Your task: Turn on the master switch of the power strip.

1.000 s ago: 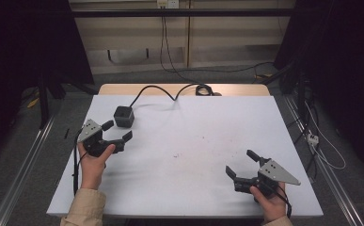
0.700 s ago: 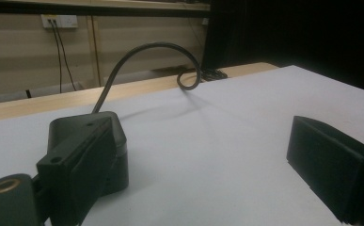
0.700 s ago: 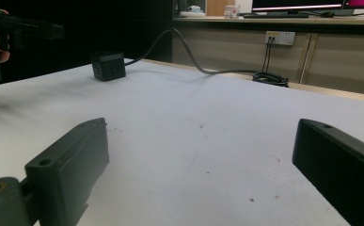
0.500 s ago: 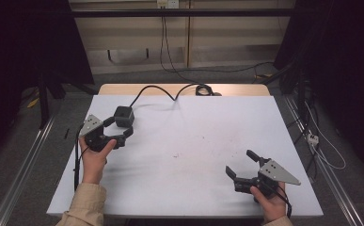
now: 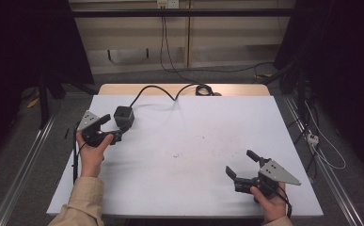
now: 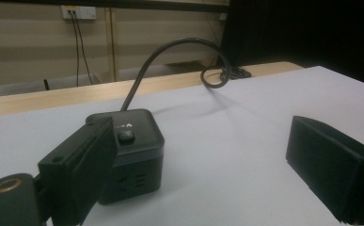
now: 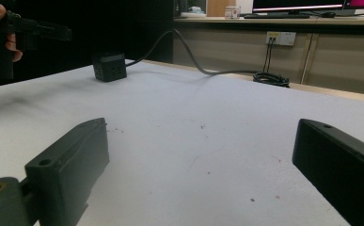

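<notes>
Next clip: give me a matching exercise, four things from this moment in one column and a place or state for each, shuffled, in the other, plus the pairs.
Things
1. left gripper
2. right gripper
3. black cube power strip
4. coiled cable

Places or states
A. lies on the wooden strip at the table's far edge
B. open, near the front right corner, nothing between its jaws
C. stands on the white table, a button on top
D. open, one jaw right beside the cube

Pairs: 1-D, 2-B, 3-C, 4-A
</notes>
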`<state>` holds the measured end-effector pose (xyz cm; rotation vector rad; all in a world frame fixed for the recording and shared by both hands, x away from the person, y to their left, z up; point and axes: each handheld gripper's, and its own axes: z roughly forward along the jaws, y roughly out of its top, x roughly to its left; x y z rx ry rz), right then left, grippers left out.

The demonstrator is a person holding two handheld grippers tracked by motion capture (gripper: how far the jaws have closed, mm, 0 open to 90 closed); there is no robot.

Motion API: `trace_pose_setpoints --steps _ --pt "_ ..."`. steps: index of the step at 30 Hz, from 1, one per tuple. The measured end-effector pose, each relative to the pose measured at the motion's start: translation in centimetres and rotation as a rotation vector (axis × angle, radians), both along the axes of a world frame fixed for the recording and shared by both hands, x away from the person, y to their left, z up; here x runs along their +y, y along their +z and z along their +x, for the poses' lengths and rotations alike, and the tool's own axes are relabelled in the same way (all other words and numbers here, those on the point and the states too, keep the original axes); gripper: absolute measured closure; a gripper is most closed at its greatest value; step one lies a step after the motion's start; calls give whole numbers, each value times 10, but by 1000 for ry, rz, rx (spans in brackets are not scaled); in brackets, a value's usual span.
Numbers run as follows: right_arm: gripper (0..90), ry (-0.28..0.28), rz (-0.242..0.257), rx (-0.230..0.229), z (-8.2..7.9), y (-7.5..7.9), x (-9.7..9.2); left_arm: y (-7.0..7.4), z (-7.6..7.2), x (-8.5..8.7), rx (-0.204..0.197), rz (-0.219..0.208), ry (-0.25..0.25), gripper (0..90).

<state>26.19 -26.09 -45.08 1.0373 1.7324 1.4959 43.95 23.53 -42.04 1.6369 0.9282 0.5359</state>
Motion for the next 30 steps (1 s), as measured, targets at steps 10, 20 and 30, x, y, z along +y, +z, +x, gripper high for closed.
trace_pose_setpoints --steps 10,20,30 --pt "37 -1 -2 -5 0 0 0 6 11 0 4 20 7 119" --pt "37 0 -1 -6 0 1 -1 11 20 -4 8 46 11 154" --pt "37 -1 0 -8 0 1 -1 12 29 -11 18 78 -9 225"
